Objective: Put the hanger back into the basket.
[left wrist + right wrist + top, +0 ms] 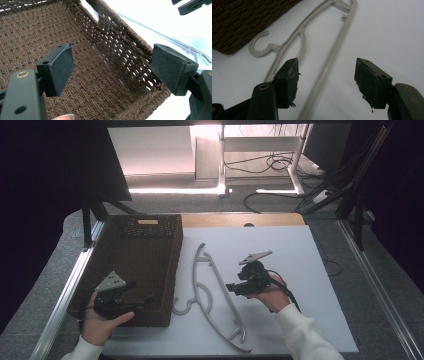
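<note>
A pale grey plastic hanger lies flat on the white tabletop, its hook beside the near right corner of a brown woven basket. My right gripper is open just right of the hanger's long bar. In the right gripper view the hanger bar runs between the parted jaws of that gripper, with nothing held. My left gripper is open over the basket's near right corner. In the left gripper view its jaws frame the basket wall and hold nothing.
The basket looks empty inside. A wooden strip runs along the table's far edge, and metal rails flank both sides. A dark panel stands at the back left. Cables lie on the floor beyond.
</note>
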Motion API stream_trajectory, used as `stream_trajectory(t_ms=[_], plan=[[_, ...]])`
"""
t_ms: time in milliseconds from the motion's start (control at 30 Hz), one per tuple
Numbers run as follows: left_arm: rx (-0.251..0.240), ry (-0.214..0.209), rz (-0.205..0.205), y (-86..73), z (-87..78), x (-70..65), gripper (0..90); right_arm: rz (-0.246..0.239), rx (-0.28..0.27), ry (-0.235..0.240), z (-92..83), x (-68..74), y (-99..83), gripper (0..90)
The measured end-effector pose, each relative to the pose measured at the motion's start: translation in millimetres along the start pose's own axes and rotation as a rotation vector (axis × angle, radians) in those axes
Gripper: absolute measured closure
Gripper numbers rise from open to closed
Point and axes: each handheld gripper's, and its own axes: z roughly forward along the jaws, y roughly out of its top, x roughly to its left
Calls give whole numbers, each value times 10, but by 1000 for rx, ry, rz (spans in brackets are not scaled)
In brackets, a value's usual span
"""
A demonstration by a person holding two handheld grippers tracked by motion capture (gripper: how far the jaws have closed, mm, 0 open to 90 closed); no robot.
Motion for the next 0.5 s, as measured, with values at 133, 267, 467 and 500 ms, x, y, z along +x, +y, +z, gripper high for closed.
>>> stream_trajectory(t_ms=[133,267,467,500], plan=[[3,1,-4,-3,-1,7,191,2,22,8,166,66,67,391],[9,1,-2,-4,7,5,191,-4,45,9,304,119,119,404],[12,1,-2,-7,16,2,191,-9,90,1,500,182,172,440],[13,0,-2,-8,19,2,191,-12,97,0,534,189,179,449]])
